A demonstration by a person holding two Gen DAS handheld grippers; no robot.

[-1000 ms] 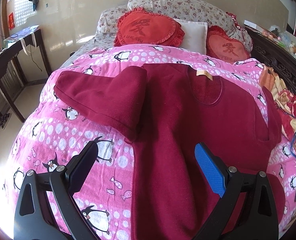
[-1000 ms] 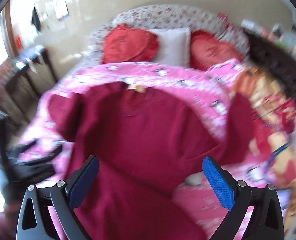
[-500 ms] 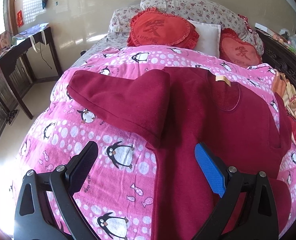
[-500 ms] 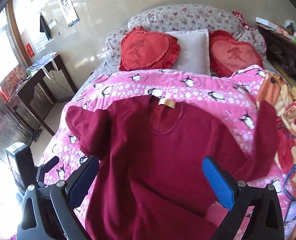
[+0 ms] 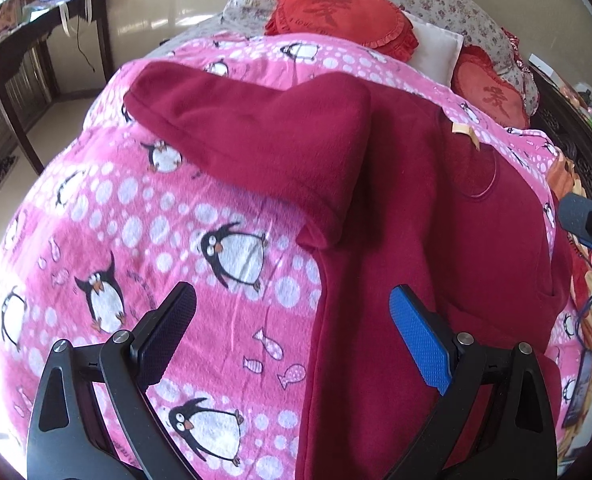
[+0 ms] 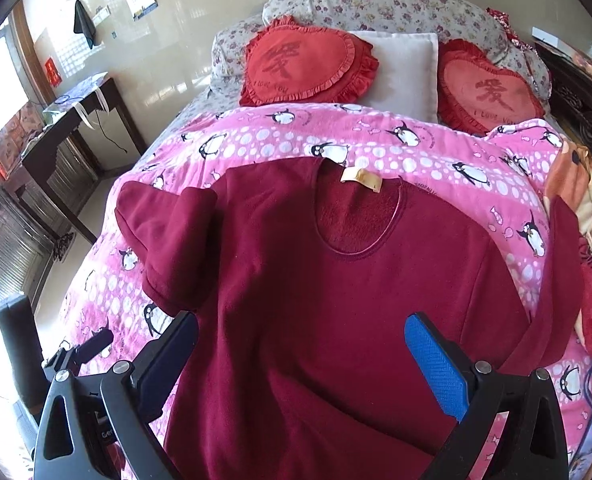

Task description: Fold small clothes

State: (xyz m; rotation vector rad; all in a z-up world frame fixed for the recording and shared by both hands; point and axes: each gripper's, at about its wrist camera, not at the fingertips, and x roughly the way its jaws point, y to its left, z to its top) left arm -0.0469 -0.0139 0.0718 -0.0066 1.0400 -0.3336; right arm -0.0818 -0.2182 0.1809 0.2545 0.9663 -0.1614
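Here's the maroon fleece top (image 6: 336,300), spread flat on the pink penguin blanket (image 5: 224,248) that covers the bed, neckline toward the pillows, a tan neck label (image 6: 361,177) showing at the collar. One sleeve (image 5: 256,140) lies doubled over at the side of the top nearer the dark counter (image 6: 72,120), its cuff edge resting just at the top's side seam. The other sleeve (image 6: 560,272) stretches out on the opposite side of the top, toward a floral orange quilt (image 6: 576,184).

The left hand-held gripper (image 5: 292,332) hovers low over the top's side edge, jaws spread wide and holding nothing: the black finger sits above bare blanket, the blue-padded finger above the maroon fabric. The right hand-held gripper (image 6: 300,356) hangs over the lower body of the top, also wide open and empty, both fingers framing the fleece.

Beyond the top's collar, two red heart cushions (image 6: 308,68) flank a white pillow (image 6: 400,68), all leaning on a flowered bolster (image 6: 376,4). In the right wrist view the left hand-held gripper's dark body shows at the blanket's edge, on the sleeve-folded side of the top.
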